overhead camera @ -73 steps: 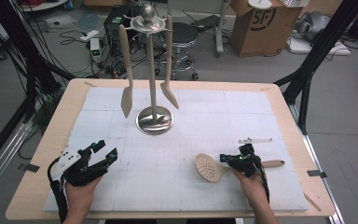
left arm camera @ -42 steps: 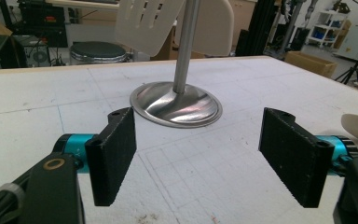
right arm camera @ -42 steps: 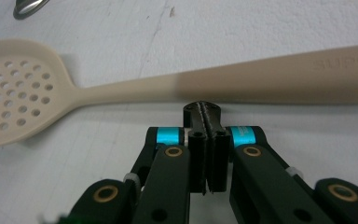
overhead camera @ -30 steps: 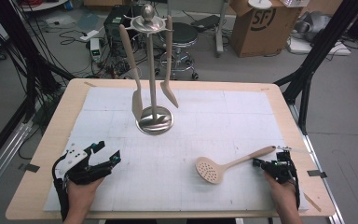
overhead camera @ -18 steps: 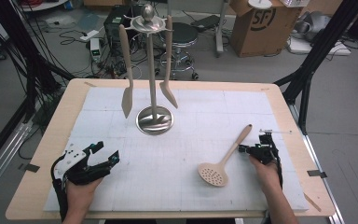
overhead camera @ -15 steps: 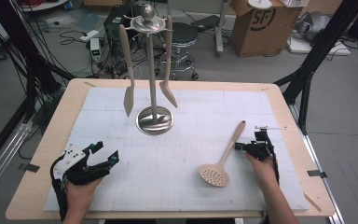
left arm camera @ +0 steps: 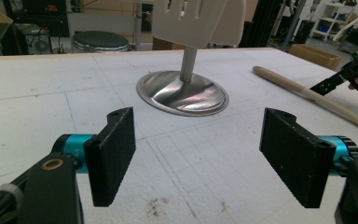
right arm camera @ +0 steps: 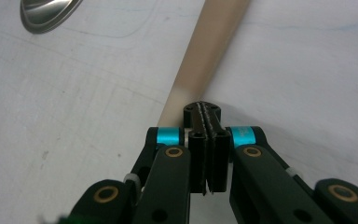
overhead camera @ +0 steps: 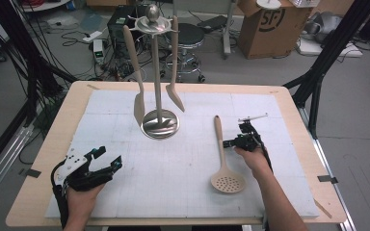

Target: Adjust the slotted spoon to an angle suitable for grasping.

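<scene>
**Skimmer nudged round on the mat, stand waiting**

Workshop clutter behind: cardboard box, stool, cables on a grey floor. In front, a wooden table (overhead camera: 48, 144) topped by a white gridded mat (overhead camera: 183, 168).

- A steel utensil stand (overhead camera: 160, 122) sits toward the far middle of the mat. Two pale utensils hang from its top ring, so the work looks like hanging the third.
- That third piece, a pale slotted skimmer (overhead camera: 224, 161), lies flat on the mat right of the stand. Perforated head toward the person, handle tip pointing away, roughly parallel to the table's side edges.
- Right gripper (overhead camera: 231, 143) sits against the handle's right side, about midway along. In the right gripper view its jaws are pressed together with nothing between them; the closed tip (right arm camera: 201, 112) touches or just overlaps the handle edge. My reading: it serves as a pusher, not a clamp, swinging the handle to a better pick-up angle.
- Left gripper (overhead camera: 108, 163) rests at the near left of the mat, jaws wide apart and empty, pointed at the stand's base. Parked, apparently.

Against a second ago: the skimmer lay slanted then, head nearer mid-table and handle running out to the right; now it is close to straight. The right hand has come in from the table's right edge. Left hand unchanged.
</scene>
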A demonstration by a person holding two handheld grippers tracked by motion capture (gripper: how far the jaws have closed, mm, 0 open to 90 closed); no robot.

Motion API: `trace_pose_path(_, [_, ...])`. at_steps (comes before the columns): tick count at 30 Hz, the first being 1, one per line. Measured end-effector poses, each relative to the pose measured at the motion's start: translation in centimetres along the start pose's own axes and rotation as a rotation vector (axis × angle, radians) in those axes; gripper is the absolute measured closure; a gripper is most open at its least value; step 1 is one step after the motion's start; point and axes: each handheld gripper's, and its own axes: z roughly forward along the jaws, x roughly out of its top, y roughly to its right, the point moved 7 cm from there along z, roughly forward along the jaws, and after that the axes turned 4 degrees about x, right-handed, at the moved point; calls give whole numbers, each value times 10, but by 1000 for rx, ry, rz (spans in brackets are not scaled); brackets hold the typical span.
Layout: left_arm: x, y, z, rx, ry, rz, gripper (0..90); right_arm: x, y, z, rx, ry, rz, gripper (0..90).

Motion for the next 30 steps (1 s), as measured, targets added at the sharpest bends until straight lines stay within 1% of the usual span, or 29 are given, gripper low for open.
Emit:
trace_pose_path(2, [0,0,0,0,2,-4,273,3,-5,5,9,-13,-10,894])
trace_pose_path(3, [0,0,0,0,1,-2,273,4,-8,8,12,-21,-28,894])
trace_pose_path(5, [-1,-2,0,0,-7,-4,273,6,-15,13,16,-40,-44,894])
trace_pose_path(6, [-2,-2,0,3,-8,-6,273,7,-18,17,21,-41,-58,894])
trace_pose_path(7, [-2,-3,0,3,-14,-9,273,7,-21,18,25,-57,-59,894])
trace_pose_path(8, [-2,-3,0,3,-11,-10,273,8,-23,21,29,-58,-75,894])
trace_pose_path(9, [-2,-4,0,5,-9,-10,273,8,-27,22,32,-71,-71,894])
trace_pose_path(11, [-2,-3,-1,3,-10,-6,273,9,-30,25,21,-74,-100,893])
trace_pose_path(13, [-2,-3,0,1,-12,-8,273,8,-33,25,17,-84,-101,894])
trace_pose_path(14, [-3,-3,0,0,-14,-7,273,8,-32,25,12,-80,-113,893])
trace_pose_path(15, [-3,-3,-1,1,-15,-6,273,9,-33,24,11,-72,-103,881])
trace_pose_path(16, [-3,-3,-1,1,-15,-6,273,11,-32,22,-3,-43,-99,846])
trace_pose_path(17, [-2,-2,-1,0,-13,-6,273,12,-31,18,-19,-19,-77,843])
trace_pose_path(18, [-2,-2,-1,-1,-13,-6,273,14,-29,15,-30,8,-67,829])
trace_pose_path(19, [-3,-2,-1,-1,-13,-6,273,15,-29,11,-35,33,-46,810])
trace_pose_path(20, [-3,-2,-1,-1,-15,-5,273,16,-29,7,-25,53,-23,788])
trace_pose_path(22, [-2,-2,0,-4,-10,-5,273,15,-32,3,19,73,17,748])
trace_pose_path(24, [-3,-1,0,-5,-18,1,273,11,-35,1,51,64,32,728])
trace_pose_path(27, [-4,-1,2,-4,-22,4,273,6,-40,0,74,34,45,683])
trace_pose_path(30, [-3,-1,3,-5,-24,9,273,5,-47,0,83,36,38,662])
